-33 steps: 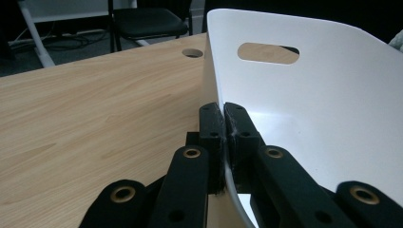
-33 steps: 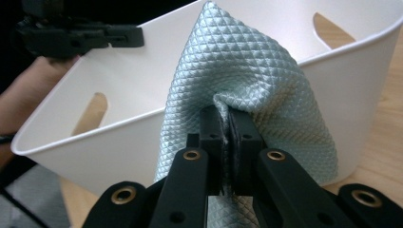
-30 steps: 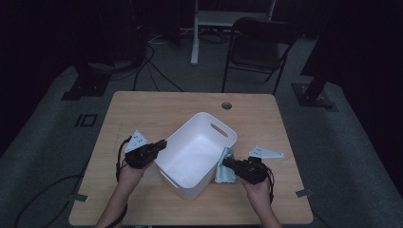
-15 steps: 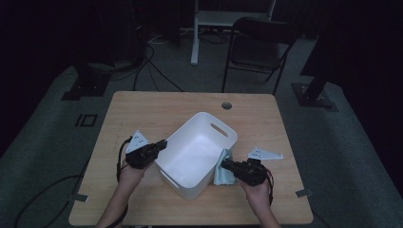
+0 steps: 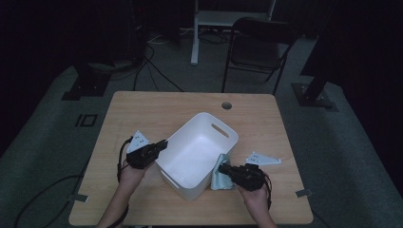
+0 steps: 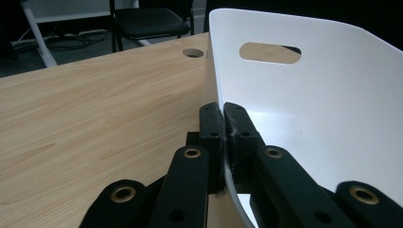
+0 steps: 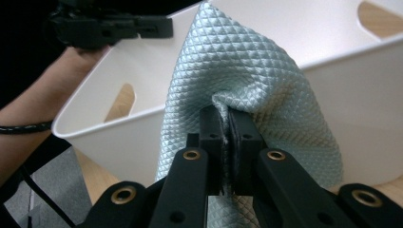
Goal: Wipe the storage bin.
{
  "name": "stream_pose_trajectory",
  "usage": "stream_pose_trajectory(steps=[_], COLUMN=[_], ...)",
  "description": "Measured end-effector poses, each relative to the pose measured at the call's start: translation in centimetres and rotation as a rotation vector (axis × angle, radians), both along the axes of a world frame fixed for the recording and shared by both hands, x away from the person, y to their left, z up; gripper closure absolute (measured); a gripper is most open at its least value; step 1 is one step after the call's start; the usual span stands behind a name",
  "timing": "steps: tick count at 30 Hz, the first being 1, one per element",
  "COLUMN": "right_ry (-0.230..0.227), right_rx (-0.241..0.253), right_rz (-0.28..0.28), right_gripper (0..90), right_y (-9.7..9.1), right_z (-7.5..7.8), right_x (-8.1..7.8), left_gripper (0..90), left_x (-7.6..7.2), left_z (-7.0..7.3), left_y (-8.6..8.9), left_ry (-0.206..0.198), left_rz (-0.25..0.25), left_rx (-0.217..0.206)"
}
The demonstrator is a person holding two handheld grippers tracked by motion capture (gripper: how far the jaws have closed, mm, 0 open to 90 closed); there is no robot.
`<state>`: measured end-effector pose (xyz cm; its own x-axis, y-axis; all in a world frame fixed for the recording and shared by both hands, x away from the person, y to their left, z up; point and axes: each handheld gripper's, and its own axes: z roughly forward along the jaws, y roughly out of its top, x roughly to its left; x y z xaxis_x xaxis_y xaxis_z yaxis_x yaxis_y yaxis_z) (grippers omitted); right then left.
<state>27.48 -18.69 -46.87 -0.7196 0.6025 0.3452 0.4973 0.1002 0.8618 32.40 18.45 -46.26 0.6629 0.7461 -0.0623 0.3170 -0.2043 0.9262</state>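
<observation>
Table (image 5: 157, 111) of light wood with a round cable hole near its far edge, seen from above in a dim room, carries a white rectangular plastic tub (image 5: 197, 154) with slot handles, set at an angle near the middle. Two hands reach in from the near edge, each holding black tongs. The left tongs (image 5: 161, 145) meet the tub at its left rim; in the left gripper view (image 6: 222, 118) the two black jaws are pressed together on the thin white wall, one jaw outside and one inside, so the rim is pinched between them. The left hand (image 5: 129, 170) sits just behind, with a grey three-cornered plate on top of the tool. The right tongs (image 5: 222, 168) lie at the tub's near right side, held by the right hand (image 5: 254, 194). In the right gripper view (image 7: 225, 123) their jaws are closed tight on a fold of a pale blue-green quilted cloth (image 7: 237, 76) with a diamond pattern. The cloth hangs over the outside of the tub's wall, its top reaching the rim, and from above (image 5: 219, 173) it shows as a small bunch touching the tub's right wall, resting on the table. A black folding chair (image 5: 261, 47) stands on the grey floor beyond the table.
</observation>
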Motion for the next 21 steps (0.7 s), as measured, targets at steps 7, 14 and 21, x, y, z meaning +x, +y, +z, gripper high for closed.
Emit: stream_pose_trajectory(steps=[7, 14, 21], right_ry=[0.029, -0.030, 0.005], right_rx=[-0.019, -0.010, -0.018], right_rz=[-0.012, 0.005, -0.001], right_gripper=[86.0, 86.1, 86.0], right_y=[0.1, 0.6, 0.6], right_z=[-0.5, 0.5, -0.1], right_x=[0.0, -0.7, -0.5], left_gripper=[87.4, 87.7, 87.5], left_x=[-0.1, -0.1, -0.2], left_z=[0.0, 0.0, 0.0], left_y=[-0.1, -0.3, -0.3], left_ry=[-0.006, -0.009, -0.009], left_rz=[0.020, 0.015, 0.026], left_rx=[0.003, 0.008, 0.006])
